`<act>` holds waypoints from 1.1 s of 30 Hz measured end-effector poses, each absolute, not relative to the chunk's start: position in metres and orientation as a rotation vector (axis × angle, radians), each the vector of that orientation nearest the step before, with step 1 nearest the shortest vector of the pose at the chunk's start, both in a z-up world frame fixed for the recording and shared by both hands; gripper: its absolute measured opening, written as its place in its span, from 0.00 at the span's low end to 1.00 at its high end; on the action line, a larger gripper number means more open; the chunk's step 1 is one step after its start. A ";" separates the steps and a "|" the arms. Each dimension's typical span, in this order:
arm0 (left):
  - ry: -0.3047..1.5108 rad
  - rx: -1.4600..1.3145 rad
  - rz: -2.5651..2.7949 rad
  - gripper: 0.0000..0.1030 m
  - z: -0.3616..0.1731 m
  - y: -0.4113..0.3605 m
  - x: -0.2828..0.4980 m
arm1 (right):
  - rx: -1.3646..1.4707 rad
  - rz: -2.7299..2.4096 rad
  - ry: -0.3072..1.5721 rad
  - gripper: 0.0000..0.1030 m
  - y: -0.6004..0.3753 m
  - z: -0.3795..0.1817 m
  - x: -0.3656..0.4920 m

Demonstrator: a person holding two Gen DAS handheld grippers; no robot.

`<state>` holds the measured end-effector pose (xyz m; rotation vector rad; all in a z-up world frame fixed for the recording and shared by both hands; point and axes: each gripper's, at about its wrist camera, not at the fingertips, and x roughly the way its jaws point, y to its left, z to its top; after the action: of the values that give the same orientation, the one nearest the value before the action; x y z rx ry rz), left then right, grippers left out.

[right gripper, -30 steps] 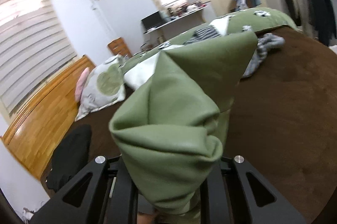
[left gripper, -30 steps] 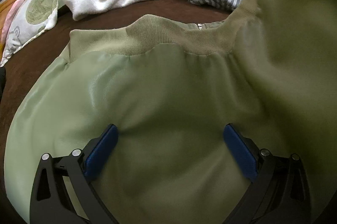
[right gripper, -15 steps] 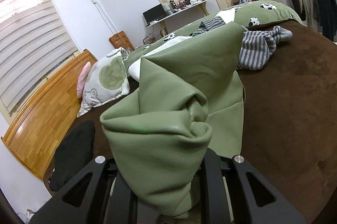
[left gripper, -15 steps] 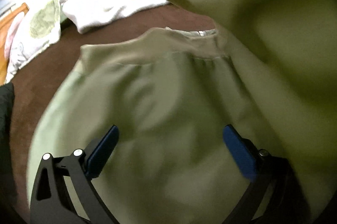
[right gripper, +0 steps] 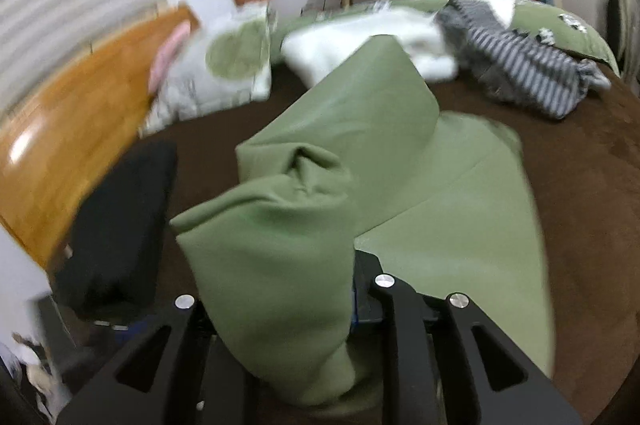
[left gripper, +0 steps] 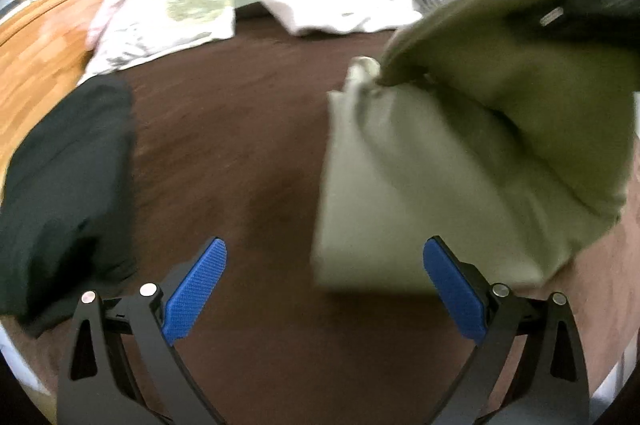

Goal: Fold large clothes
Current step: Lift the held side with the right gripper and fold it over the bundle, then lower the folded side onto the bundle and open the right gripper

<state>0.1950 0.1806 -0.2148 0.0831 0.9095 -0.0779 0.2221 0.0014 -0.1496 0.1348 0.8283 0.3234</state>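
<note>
The olive green jacket (right gripper: pixel 460 225) lies partly folded on the brown bedspread (right gripper: pixel 580 153). A bunched fold of it rises between the fingers of my right gripper (right gripper: pixel 280 309), whose jaws are opening while the cloth still sits between them. In the left wrist view the jacket (left gripper: pixel 460 165) fills the right side, and the raised fold hangs from the right gripper's dark body (left gripper: pixel 592 9) at the upper right. My left gripper (left gripper: pixel 324 249) stands open over bare bedspread (left gripper: pixel 240 129) at the jacket's left edge, holding nothing.
A folded black garment (left gripper: pixel 60 185) lies left of the jacket near the wooden headboard (left gripper: pixel 40 37). Farther back are a patterned pillow (right gripper: pixel 224 73), a white blanket (right gripper: pixel 360 41) and a grey striped garment (right gripper: pixel 532 65). A desk stands against the far wall.
My left gripper has swung left off the jacket and now hovers over bare bedspread. My right gripper has come down and leftward with the green fold, which now drapes over the jacket's body.
</note>
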 end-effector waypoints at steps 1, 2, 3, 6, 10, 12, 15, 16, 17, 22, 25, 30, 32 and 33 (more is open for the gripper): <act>0.912 0.082 -0.072 0.94 -0.214 0.190 0.185 | 0.091 0.314 0.867 0.18 0.019 -0.168 0.223; 0.915 0.082 -0.069 0.94 -0.215 0.197 0.179 | 0.064 0.308 0.889 0.19 0.028 -0.178 0.223; 0.924 0.085 -0.063 0.94 -0.217 0.204 0.170 | 0.026 0.297 0.924 0.19 0.040 -0.194 0.223; 0.947 0.075 -0.065 0.94 -0.223 0.219 0.154 | 0.000 0.296 0.987 0.19 0.056 -0.222 0.221; 0.966 0.061 -0.066 0.94 -0.231 0.230 0.142 | -0.103 0.271 1.016 0.20 0.077 -0.242 0.213; 0.985 0.043 -0.073 0.94 -0.238 0.233 0.139 | -0.135 0.260 1.018 0.21 0.082 -0.246 0.215; 1.003 0.020 -0.076 0.94 -0.244 0.235 0.136 | -0.123 0.262 1.034 0.21 0.081 -0.249 0.218; 1.004 0.013 -0.078 0.94 -0.244 0.236 0.136 | -0.120 0.263 1.036 0.21 0.080 -0.250 0.218; 1.004 0.009 -0.078 0.94 -0.244 0.237 0.136 | -0.117 0.265 1.036 0.21 0.079 -0.251 0.218; 1.003 -0.011 -0.076 0.94 -0.246 0.240 0.134 | -0.113 0.255 1.025 0.21 0.079 -0.249 0.216; 1.007 -0.019 -0.078 0.94 -0.247 0.242 0.131 | -0.099 0.248 1.032 0.22 0.078 -0.246 0.216; 1.006 -0.028 -0.080 0.94 -0.246 0.245 0.130 | -0.072 0.254 1.055 0.27 0.074 -0.238 0.213; 1.008 -0.026 -0.079 0.94 -0.245 0.246 0.130 | -0.065 0.255 1.059 0.28 0.073 -0.235 0.212; 1.006 -0.024 -0.077 0.94 -0.246 0.246 0.130 | -0.066 0.256 1.059 0.30 0.072 -0.233 0.211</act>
<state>0.1303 0.2459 -0.2457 -0.0244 1.0057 -0.0774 0.2107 0.0725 -0.2334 -0.0659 1.0595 0.2556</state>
